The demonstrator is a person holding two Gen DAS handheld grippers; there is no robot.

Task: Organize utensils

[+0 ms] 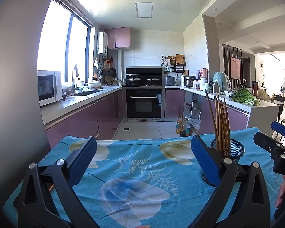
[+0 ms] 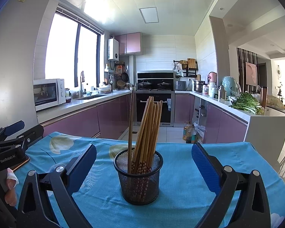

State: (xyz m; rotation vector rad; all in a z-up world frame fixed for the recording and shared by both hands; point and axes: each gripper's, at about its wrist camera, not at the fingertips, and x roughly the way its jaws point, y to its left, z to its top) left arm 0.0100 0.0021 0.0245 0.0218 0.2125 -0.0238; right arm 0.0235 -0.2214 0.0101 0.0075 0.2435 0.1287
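We find the right tool (image 2: 144,163) spread apart, the cup (image 2: 138,178) of chopsticks (image 2: 147,131) upright between its fingers, untouched. Left tool (image 1: 144,157) likewise apart, empty, above the desk (image 1: 134,171).

The cloth (image 2: 180,171) is turquoise, printed with pale cream and blue flowers and white fern fronds; the mesh cup (image 2: 138,178) is black; the chopsticks (image 2: 148,129) are tan wood (dark red ends dotted with small pale blossoms); the left tool (image 1: 143,159) and right tool (image 2: 144,167) carry blue pads on black frames; the cabinets (image 2: 81,123) are mauve.
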